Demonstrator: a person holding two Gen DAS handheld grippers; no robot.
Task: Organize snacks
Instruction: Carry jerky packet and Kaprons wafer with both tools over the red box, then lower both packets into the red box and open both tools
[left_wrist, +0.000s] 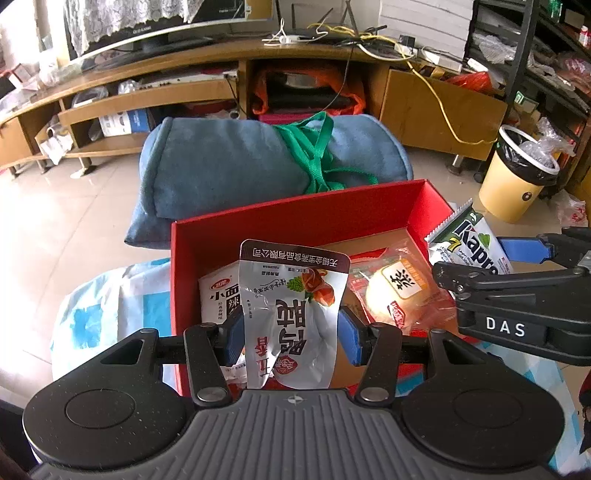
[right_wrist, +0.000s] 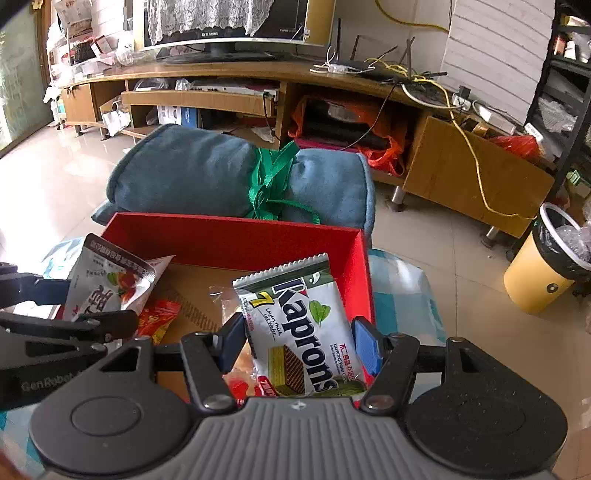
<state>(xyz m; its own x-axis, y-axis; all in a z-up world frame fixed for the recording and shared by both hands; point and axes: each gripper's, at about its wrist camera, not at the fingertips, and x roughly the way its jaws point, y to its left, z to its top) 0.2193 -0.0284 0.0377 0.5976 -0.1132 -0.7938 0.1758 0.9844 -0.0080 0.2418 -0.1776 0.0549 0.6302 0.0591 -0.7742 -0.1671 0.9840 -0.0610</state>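
While you held both grippers over the red box (left_wrist: 207, 254), each was already clamped on a snack. Your left gripper (left_wrist: 291, 332) pinched a silver pouch (left_wrist: 291, 295) by its sides, upright above the near left part of the box. Your right gripper (right_wrist: 301, 343) squeezed a wafer packet (right_wrist: 303, 325) just inside the right wall, its top edge pointing to the far side.

Several snacks already lay on the box floor: a white noodle packet (left_wrist: 218, 291) at the near left, a clear-wrapped bun (left_wrist: 399, 291) toward the right, and a small red and yellow packet (right_wrist: 159, 317) between them. Much of the floor's far half showed bare cardboard.

By my reading you were well into the job, with the two held snacks not yet set down. Whether more snacks waited outside the box, neither view showed; only a patterned cloth (left_wrist: 99, 306) was visible beside it.
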